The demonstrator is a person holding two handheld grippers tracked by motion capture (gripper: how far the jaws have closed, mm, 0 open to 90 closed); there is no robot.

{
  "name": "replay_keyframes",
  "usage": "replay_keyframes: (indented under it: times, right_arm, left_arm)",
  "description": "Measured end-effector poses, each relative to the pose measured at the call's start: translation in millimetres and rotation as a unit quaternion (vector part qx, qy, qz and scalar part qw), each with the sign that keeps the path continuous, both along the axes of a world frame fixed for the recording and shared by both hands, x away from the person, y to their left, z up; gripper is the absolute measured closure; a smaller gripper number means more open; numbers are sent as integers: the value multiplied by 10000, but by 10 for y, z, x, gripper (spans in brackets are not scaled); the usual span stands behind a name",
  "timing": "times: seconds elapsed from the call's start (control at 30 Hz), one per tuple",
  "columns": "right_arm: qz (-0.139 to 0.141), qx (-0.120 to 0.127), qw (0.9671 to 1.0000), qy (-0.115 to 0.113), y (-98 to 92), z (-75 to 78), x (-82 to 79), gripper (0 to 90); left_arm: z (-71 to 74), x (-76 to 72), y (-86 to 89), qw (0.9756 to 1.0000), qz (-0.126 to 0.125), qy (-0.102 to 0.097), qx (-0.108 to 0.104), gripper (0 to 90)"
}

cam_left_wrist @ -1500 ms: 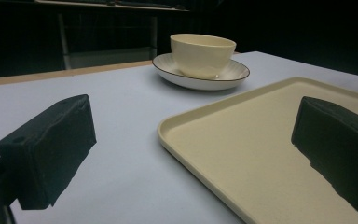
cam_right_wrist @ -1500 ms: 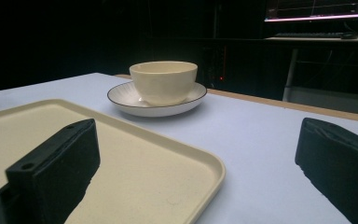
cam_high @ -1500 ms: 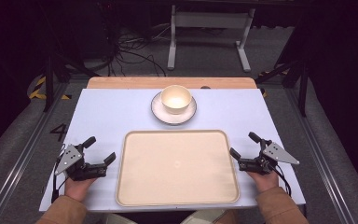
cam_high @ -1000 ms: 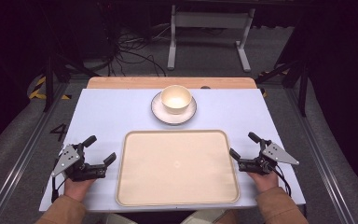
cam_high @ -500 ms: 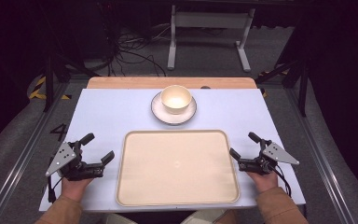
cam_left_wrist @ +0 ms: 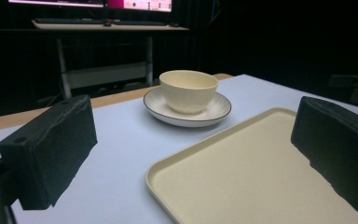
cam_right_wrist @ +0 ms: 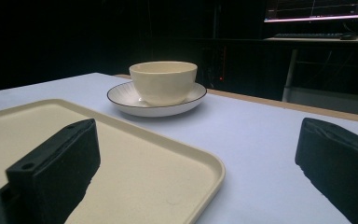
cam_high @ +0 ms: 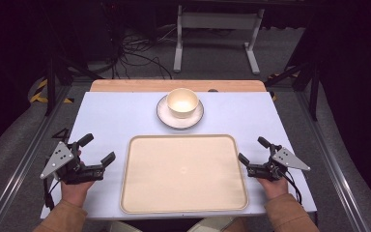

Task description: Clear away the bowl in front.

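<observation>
Nothing is done yet, I judge; my left gripper (cam_high: 96, 149) and right gripper (cam_high: 251, 150) gape wide, holding nothing, flanking the empty tray (cam_high: 183, 173); the bowl (cam_high: 182, 102) sits on its saucer (cam_high: 166, 113) beyond, untouched.
</observation>
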State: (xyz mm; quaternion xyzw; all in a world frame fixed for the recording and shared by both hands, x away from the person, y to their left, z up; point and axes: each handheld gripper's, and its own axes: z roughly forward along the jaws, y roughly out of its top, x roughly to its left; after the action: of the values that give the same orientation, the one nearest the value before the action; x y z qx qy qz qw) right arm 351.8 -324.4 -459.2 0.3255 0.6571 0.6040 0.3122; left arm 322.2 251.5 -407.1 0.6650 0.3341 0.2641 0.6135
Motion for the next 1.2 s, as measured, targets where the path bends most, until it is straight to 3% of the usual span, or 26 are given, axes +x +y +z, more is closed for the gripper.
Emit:
replay_keyframes:
  times: [0.3, 0.53, 0.97, 1.2]
  right_arm:
    - [5, 2, 10000, 4, 1, 0, 2, 1]
    - [16, -22, 10000, 2, 2, 0, 0, 1]
    - [-11, 5, 10000, 15, -3, -1, 3, 1]
    - [-14, -9, 10000, 13, 1, -1, 2, 1]
  left_arm:
    - [176, 186, -82, 9998, -158, -14, 104, 50]
    - [301, 372, -181, 9996, -265, 1, 34, 65]
    - [445, 663, -516, 9988, -461, -53, 151, 69]
    - [461, 813, -604, 9989, -450, -31, 163, 72]
